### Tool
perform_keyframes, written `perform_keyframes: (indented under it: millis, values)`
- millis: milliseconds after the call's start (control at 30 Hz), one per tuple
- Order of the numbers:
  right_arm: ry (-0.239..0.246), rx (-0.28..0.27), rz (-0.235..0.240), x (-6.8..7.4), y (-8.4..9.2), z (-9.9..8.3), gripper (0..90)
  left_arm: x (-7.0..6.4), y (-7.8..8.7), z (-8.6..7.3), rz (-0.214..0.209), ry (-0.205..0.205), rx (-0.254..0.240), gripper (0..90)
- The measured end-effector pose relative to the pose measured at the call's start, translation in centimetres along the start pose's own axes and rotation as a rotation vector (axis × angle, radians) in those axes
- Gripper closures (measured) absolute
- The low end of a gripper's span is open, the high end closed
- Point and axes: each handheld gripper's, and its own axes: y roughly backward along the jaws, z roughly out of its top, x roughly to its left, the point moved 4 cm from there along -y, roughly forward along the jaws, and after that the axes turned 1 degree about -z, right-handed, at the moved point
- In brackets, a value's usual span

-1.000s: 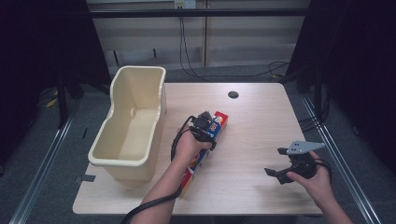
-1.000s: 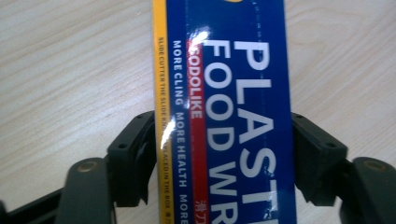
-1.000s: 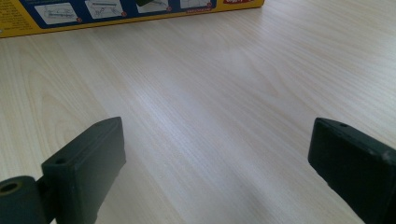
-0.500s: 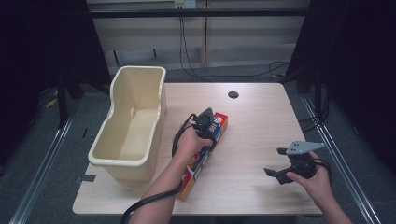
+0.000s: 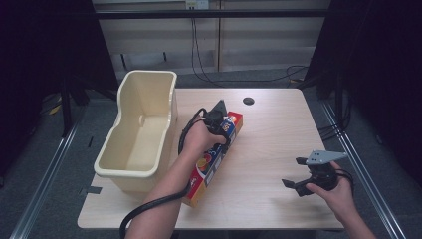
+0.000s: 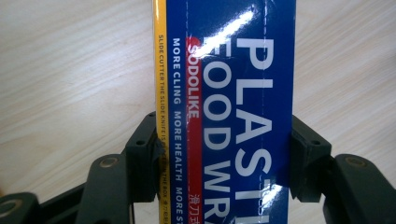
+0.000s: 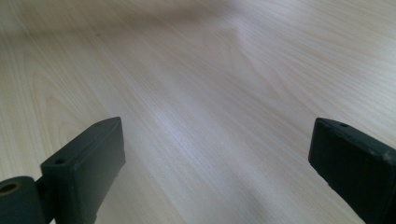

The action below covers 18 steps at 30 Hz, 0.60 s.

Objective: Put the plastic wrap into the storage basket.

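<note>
The left gripper has its jaws clamped on the two long sides of the plastic wrap box — the pads press flat against the blue face's edges, so the grip looks settled. From above, that box lies lengthwise just to the right of the cream bin, its far end near the bin's tall back end and its near end reaching toward the table's front edge; whether it rests on the wood or hangs a little above it I cannot tell. I judge the step in hand to be the pick-up, with the bin as the likely place for the box. The next move would call for raising the box above the bin's rim and carrying it leftward over the opening, kept level — a long box may swing or catch the wall. The right gripper, well to the right of the bin over bare table, stands wide with nothing between its jaws.
</note>
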Motion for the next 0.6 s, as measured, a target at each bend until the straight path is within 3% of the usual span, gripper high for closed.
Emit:
perform_keyframes:
  millis: [167,400,600]
  values:
    - [0.001,0.004,0.007,0.1,-0.1,0.0,3.5,0.2,2.1,0.1,0.007,0.0,0.018,40.5]
    - [-0.004,0.0,0.001,0.0,-0.1,0.0,3.2,0.4,3.6,-0.1,0.005,0.006,0.029,40.5]
    - [-0.002,0.002,0.002,0.1,-0.1,0.0,3.2,0.4,5.4,0.0,-0.011,0.018,0.015,40.5]
